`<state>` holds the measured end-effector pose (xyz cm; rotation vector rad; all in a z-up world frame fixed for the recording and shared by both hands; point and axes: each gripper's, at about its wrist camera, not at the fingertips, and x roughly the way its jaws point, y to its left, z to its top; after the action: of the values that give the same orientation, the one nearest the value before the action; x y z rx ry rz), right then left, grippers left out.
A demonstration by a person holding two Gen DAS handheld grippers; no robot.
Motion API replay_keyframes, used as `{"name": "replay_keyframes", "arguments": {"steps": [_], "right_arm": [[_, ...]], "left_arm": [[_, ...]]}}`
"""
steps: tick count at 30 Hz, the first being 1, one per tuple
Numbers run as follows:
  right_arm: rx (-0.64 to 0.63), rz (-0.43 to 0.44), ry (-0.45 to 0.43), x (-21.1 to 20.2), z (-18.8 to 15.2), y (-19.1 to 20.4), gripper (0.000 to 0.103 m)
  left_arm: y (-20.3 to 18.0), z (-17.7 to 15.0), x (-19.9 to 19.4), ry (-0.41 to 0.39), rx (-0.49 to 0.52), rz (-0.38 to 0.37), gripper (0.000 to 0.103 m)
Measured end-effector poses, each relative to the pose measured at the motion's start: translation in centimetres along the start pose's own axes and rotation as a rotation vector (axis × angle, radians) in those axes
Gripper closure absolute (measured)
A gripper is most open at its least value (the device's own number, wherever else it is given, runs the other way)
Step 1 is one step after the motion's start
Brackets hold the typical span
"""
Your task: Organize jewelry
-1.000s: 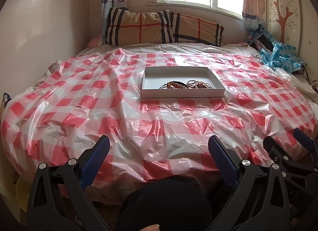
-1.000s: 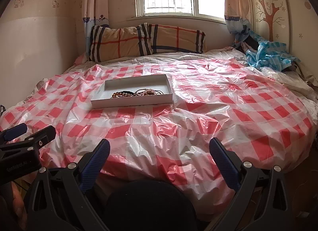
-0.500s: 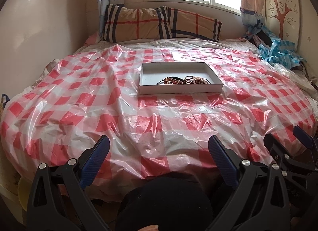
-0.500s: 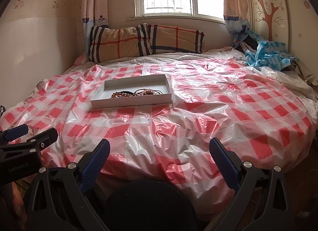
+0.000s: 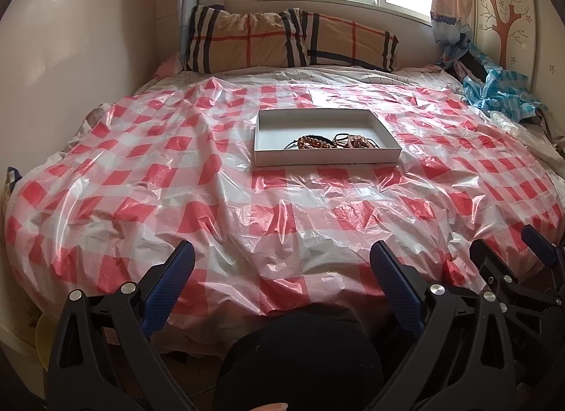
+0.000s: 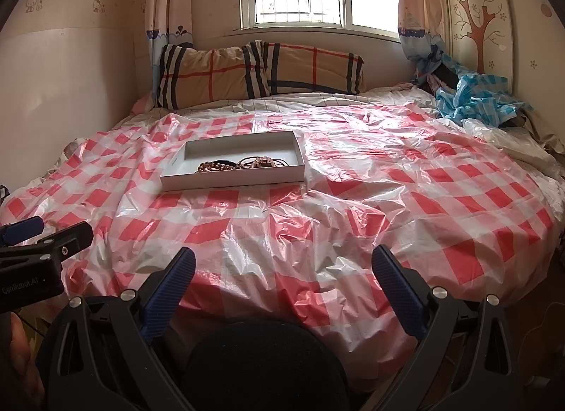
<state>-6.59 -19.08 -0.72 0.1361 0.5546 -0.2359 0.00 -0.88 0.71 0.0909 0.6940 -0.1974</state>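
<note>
The left gripper (image 5: 280, 271) hung over the near edge of the bed with its blue-padded fingers (image 5: 168, 285) spread wide and nothing between them; the right gripper (image 6: 282, 273) was held the same way, fingers (image 6: 397, 292) wide apart and empty. Well ahead of both pairs of fingertips, a shallow white tray (image 5: 326, 158) lay flat on the red-and-white checked plastic sheet (image 5: 176, 177) covering the bed. For the left gripper the tray sat roughly straight ahead, in line with the gap between its fingers; for the right gripper it sat ahead and off toward the left finger. Inside the tray, toward its near wall, lay the jewelry (image 5: 332, 142): brown beaded bracelets tangled with dark cords (how many pieces there were could not be made out). Far beyond the tray, two plaid pillows (image 6: 261, 73) leaned under the window, and beyond the right fingers a crumpled blue cloth (image 6: 476, 98) lay at the bed's far corner.
</note>
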Motion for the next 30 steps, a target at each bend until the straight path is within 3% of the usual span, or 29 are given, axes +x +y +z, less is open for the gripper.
{"name": "replay_keyframes", "arguments": {"steps": [9,17,30], "right_arm": [[-0.002,-0.002,0.003,0.0,0.0,0.0,0.007],[-0.001,-0.004,0.007,0.1,-0.2,-0.2,0.007],[-0.001,-0.006,0.013,0.3,-0.2,-0.3,0.007]], "left_arm": [[-0.9,-0.4,-0.6,-0.039,0.048,0.034,0.008],[0.2,0.1,0.1,0.004,0.013,0.015,0.008],[-0.6,-0.3,0.5,-0.023,0.063,0.041,0.008]]}}
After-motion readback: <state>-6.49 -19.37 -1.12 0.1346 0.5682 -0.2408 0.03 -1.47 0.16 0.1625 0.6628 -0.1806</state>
